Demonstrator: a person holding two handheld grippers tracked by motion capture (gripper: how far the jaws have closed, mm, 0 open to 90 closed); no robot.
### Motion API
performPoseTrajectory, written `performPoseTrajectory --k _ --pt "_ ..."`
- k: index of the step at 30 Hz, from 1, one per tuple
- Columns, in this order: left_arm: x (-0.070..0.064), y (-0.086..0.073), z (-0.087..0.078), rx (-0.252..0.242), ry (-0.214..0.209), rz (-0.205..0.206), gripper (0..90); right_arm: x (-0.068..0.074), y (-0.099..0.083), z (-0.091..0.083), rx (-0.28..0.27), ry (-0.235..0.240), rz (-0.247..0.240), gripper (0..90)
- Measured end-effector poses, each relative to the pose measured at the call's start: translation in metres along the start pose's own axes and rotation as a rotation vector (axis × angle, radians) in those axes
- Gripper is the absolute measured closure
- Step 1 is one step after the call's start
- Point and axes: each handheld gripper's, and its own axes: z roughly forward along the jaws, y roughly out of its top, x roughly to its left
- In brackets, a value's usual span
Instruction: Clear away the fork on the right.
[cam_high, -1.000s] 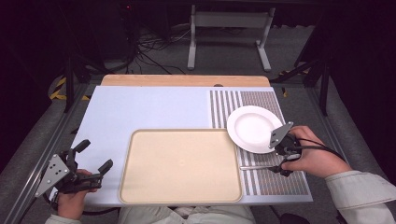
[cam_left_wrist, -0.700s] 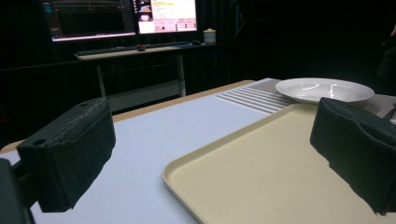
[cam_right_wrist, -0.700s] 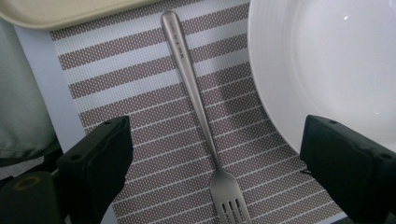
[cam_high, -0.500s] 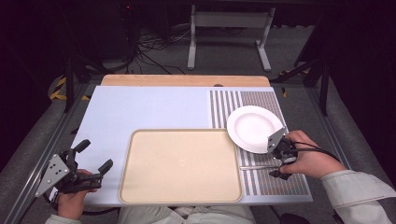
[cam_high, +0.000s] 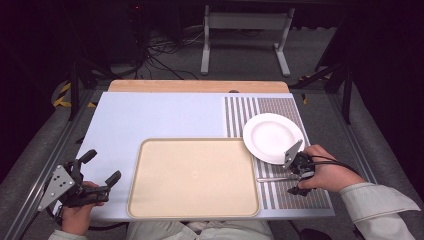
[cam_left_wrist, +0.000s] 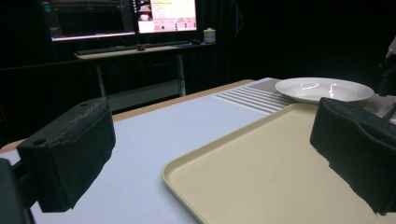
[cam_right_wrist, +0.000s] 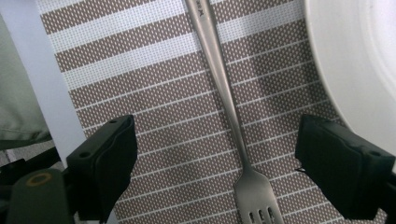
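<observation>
A steel fork (cam_right_wrist: 223, 79) lies flat on the brown-and-white striped placemat (cam_right_wrist: 154, 93), its tines toward the camera's bottom edge. My right gripper (cam_right_wrist: 226, 170) hangs just above it, open, with one black pad on each side of the fork's neck and neither touching it. In the high view this gripper (cam_high: 296, 176) is at the front right, with the fork (cam_high: 272, 178) pointing left toward the beige tray (cam_high: 194, 176). A white plate (cam_high: 273, 137) sits just behind it. My left gripper (cam_high: 102, 166) rests open at the table's front left corner, holding nothing.
The left gripper view looks across the light blue table top (cam_left_wrist: 154, 135) to the tray's rim (cam_left_wrist: 187, 172) and the plate (cam_left_wrist: 324, 88). Monitors on a desk (cam_left_wrist: 140, 44) stand beyond the table. A metal stand (cam_high: 245, 35) is on the floor behind.
The right gripper has slid from the plate's near rim toward the person and now hangs over the fork. The left gripper has stayed put.
</observation>
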Motion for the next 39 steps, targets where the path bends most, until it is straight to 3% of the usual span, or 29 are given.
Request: performPoseTrajectory --k 5,11,20,24,32,39 --pt "0.000 0.000 0.000 0.000 0.000 -0.001 0.8 -0.002 -0.001 0.005 0.002 0.002 -0.003 19.6" --pt "0.000 0.000 0.000 0.003 -0.002 0.001 0.8 -0.007 -0.002 0.008 0.000 -0.003 -0.050 41.4" --pt "0.000 0.000 0.000 0.003 -0.004 0.003 0.8 -0.011 -0.004 0.007 0.006 -0.010 -0.090 64.0" --pt "0.000 0.000 0.000 0.001 -0.004 -0.001 0.8 -0.013 -0.006 0.009 0.015 -0.019 -0.105 68.2" --pt "0.000 0.000 0.000 -0.001 -0.004 -0.003 0.8 -0.013 -0.007 0.011 0.015 0.019 -0.110 83.3" --pt "0.000 0.000 0.000 0.000 -0.006 -0.002 0.8 -0.013 -0.005 0.012 0.026 0.027 -0.161 86.1"
